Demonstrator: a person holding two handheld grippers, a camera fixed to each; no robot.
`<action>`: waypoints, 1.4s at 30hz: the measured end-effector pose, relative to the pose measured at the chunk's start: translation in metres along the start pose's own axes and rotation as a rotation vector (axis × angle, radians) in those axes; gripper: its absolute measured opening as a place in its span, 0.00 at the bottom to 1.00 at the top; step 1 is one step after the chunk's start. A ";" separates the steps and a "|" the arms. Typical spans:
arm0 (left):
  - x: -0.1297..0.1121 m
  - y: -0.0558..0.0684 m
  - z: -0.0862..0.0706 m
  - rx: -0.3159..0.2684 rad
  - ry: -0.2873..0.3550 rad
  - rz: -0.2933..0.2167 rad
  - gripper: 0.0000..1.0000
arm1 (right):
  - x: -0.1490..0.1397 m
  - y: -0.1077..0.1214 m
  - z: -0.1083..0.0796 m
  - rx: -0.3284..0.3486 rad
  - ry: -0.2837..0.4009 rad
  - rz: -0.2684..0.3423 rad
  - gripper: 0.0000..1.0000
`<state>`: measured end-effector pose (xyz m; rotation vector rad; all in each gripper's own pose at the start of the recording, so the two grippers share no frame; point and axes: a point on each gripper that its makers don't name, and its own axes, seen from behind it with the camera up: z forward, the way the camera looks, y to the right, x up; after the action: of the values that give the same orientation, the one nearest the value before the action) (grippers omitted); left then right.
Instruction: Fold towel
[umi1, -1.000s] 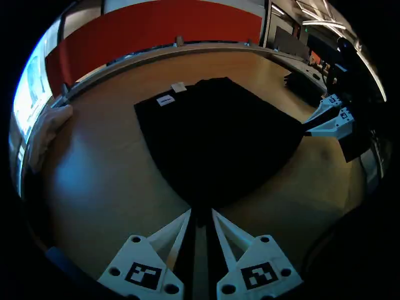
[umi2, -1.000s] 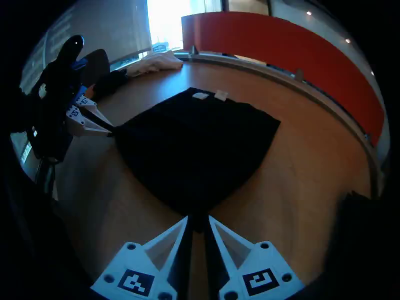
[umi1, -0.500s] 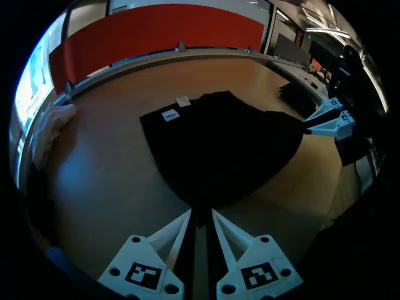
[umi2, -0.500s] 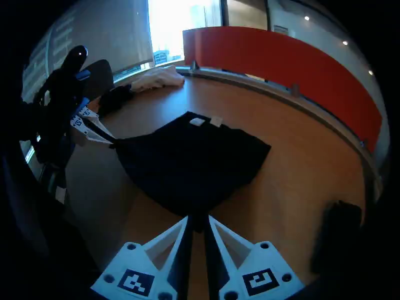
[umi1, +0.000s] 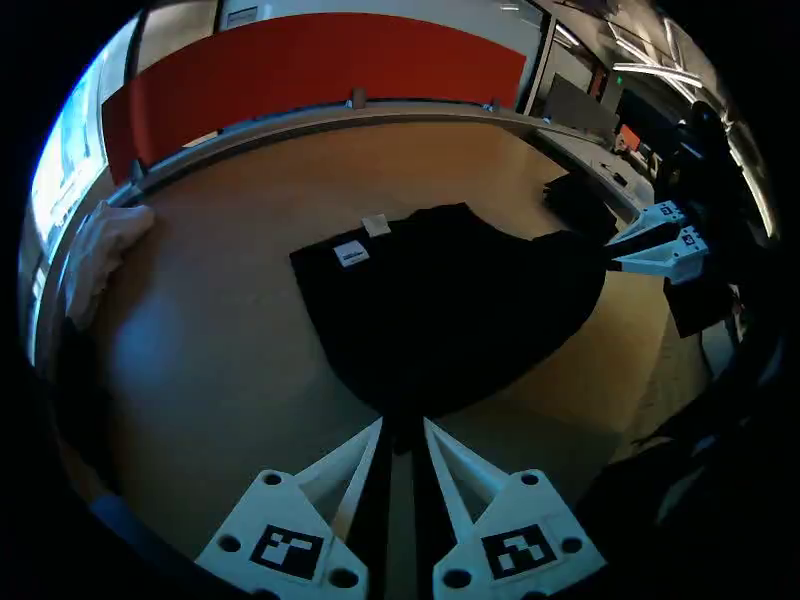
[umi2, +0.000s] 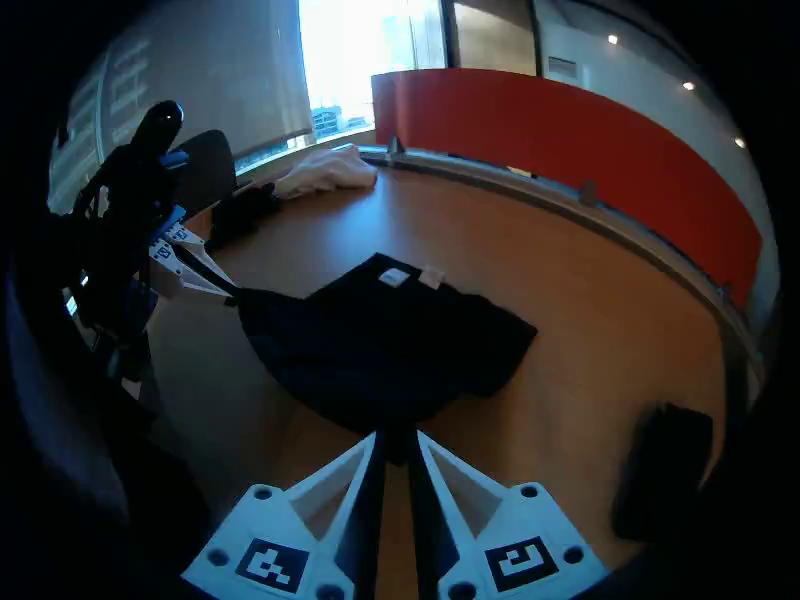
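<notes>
wooden table (umi1: 230, 330), red partition (umi1: 300, 60) along its far edge, pale cloth heap (umi1: 100, 250), bright window (umi2: 370, 60), dark bundle (umi2: 665, 470)

Black towel (umi1: 450, 300) with white tags (umi1: 350, 254) — orange-brown table (umi1: 220, 330), red panel (umi1: 320, 55), white left tongs (umi1: 404, 428) bearing black-and-white markers (umi1: 290, 550).

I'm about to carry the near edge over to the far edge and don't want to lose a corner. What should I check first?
1. The left tool is shut on a near corner of the towel: ok.
2. The right tool is shut on the other near corner: ok.
3. The far edge, with its white tags, lies on the table: ok.
4. The two held corners are at equal height: cannot tell.
5. The white cloth and the dark object lie apart from the towel, out of the fold's path: ok.
</notes>
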<state>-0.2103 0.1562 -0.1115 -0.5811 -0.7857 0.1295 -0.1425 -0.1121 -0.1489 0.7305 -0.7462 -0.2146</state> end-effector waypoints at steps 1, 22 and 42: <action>0.000 0.001 -0.002 -0.002 0.000 -0.001 0.13 | 0.000 -0.001 -0.002 0.001 -0.002 -0.002 0.14; 0.004 0.017 -0.035 -0.043 0.004 -0.038 0.13 | 0.006 -0.016 -0.036 0.022 -0.012 0.007 0.14; 0.004 0.020 -0.039 -0.044 0.012 -0.047 0.13 | 0.005 -0.020 -0.038 0.027 -0.019 0.004 0.14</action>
<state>-0.1780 0.1565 -0.1415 -0.6038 -0.7915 0.0660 -0.1115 -0.1093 -0.1783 0.7530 -0.7700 -0.2084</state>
